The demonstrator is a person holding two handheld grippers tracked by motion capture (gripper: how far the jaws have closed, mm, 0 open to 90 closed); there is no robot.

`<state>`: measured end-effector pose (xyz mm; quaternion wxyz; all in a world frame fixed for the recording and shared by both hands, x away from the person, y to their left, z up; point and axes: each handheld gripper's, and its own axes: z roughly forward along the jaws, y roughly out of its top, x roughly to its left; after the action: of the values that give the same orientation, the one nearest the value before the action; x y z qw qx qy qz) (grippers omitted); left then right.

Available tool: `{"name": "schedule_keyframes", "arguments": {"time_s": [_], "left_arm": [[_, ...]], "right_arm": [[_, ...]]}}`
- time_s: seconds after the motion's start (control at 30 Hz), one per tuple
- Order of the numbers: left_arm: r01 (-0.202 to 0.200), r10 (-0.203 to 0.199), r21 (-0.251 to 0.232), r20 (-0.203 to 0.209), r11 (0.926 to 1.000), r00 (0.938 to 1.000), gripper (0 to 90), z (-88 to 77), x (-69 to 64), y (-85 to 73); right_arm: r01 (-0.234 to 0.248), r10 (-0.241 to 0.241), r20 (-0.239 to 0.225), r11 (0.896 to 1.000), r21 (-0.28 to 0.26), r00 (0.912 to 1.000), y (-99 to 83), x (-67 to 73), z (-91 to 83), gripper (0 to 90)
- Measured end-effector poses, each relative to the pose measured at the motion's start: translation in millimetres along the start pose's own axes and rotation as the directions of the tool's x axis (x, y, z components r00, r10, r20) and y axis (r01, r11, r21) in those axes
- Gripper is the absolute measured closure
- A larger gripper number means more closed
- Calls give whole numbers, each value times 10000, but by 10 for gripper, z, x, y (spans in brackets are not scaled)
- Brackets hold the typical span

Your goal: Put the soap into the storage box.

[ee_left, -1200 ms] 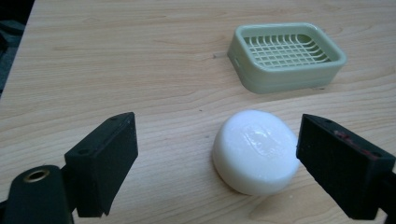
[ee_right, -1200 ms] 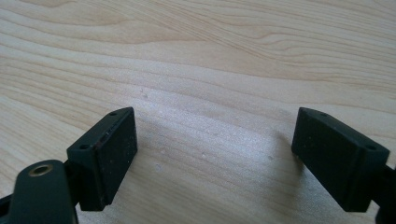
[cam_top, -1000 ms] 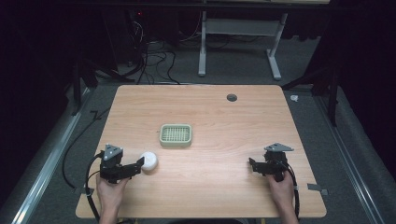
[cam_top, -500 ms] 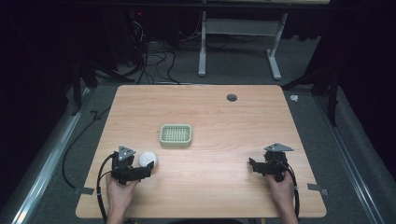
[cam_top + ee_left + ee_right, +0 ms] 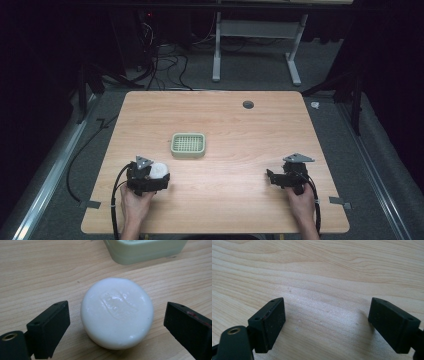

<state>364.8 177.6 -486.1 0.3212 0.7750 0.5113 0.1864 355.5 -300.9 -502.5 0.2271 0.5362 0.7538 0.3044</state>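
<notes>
We have the left hand-held gripper (image 5: 116,322) down at the round white bar of soap (image 5: 117,312), which lies flat on the light wooden tabletop (image 5: 240,130) near its left front part. Its jaws have just been opening and now stand wide, one on each side of the soap with a gap on both sides, so nothing is gripped yet. We judge the job barely begun: closing on the soap, lifting it and carrying it remain, probably to the pale green slotted plastic soap dish (image 5: 188,144), which sits empty just beyond and a little right of the soap. The right hand-held gripper (image 5: 327,322) rests open over bare wood at the right, well apart. A small dark round hole (image 5: 248,104) lies far off; nothing stands in the short path.
</notes>
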Motion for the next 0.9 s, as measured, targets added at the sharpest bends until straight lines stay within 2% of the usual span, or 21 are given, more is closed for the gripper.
{"name": "schedule_keyframes", "arguments": {"time_s": [0.27,0.67,0.77,0.9], "left_arm": [[120,-119,74,-118,9999,9999,68,55,43,7],[204,-198,202,-325,9996,9993,77,145,38,7],[135,-129,169,-331,9998,9994,76,148,36,5],[-8,21,389,-330,9992,9995,86,184,6,-4]], "right_arm": [[-24,24,-1,10000,-24,10000,-1,2,1,151],[-9,9,-7,10000,-28,10000,-1,1,1,152],[-7,7,-6,10000,-29,10000,-1,1,2,151],[-4,4,-5,10000,-29,10000,-1,1,2,151]]}}
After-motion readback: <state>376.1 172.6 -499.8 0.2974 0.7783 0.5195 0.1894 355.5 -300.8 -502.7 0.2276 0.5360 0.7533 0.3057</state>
